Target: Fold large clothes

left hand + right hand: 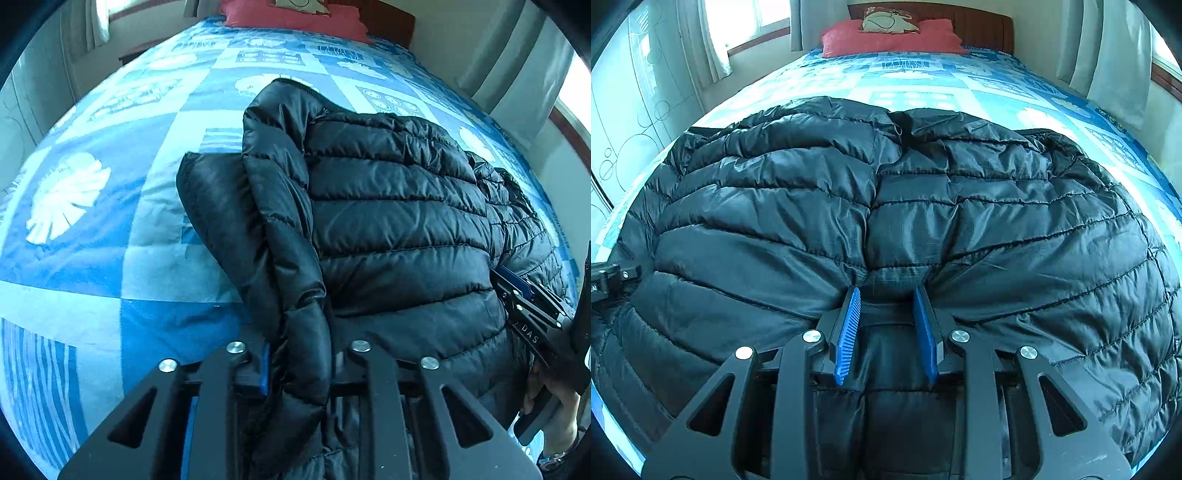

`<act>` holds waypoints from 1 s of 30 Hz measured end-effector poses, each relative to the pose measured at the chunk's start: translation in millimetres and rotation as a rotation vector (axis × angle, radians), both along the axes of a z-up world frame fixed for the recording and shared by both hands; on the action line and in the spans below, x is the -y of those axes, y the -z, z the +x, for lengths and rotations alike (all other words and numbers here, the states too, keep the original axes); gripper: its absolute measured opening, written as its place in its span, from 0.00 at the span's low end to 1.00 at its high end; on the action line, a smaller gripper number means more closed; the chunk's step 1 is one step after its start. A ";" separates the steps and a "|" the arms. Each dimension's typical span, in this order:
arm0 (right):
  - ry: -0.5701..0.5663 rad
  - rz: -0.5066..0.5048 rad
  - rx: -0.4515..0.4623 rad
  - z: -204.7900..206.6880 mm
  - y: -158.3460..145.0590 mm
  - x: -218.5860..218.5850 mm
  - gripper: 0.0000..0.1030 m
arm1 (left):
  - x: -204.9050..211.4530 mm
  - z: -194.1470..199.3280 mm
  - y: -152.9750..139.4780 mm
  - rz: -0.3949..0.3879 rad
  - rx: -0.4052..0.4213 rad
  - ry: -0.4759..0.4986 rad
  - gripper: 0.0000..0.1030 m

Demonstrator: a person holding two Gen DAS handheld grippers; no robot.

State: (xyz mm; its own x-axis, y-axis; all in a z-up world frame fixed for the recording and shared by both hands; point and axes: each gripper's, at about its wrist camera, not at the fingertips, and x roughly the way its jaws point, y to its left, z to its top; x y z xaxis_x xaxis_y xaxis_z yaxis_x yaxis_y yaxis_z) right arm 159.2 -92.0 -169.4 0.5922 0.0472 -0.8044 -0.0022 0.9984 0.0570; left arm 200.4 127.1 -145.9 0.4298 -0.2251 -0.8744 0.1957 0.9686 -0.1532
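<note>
Black puffer jacket (905,221) on the bed (110,221) looks maybe half folded: left gripper (299,365) and right gripper (888,332) each clamp its near hem, more folds left.

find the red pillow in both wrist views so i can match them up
Left wrist view: the red fabric pillow sits at the top centre, partly cut off by the frame edge, beyond the black quilted puffer jacket.
Right wrist view: the pillow lies top centre, against the dark wooden headboard.
Shared landmark: the blue patchwork bedspread under the jacket.
</note>
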 end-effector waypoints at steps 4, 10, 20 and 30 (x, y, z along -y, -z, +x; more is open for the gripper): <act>-0.003 -0.005 0.008 0.3 0.7 -0.4 0.29 | 6.5 -5.0 -27.9 0.024 0.041 -0.011 0.14; -0.014 0.000 0.014 1.0 -3.8 1.4 0.29 | 29.6 -23.5 -82.0 0.085 0.112 0.003 0.13; 0.043 0.034 0.103 -25.6 -62.4 96.0 0.49 | 129.9 -35.6 -143.0 0.247 0.225 0.061 0.13; 0.218 -0.054 0.103 -57.5 -63.5 247.0 0.54 | 297.7 -51.5 -122.8 0.379 0.284 0.257 0.14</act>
State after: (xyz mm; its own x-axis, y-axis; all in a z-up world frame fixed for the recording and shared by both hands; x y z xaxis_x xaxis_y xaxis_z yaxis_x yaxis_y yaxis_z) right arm 101.7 -338.9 -105.9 0.6630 -0.1321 -0.7369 0.2107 0.9774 0.0144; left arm 148.9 -170.6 -23.1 0.6335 -0.0452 -0.7724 0.4165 0.8612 0.2912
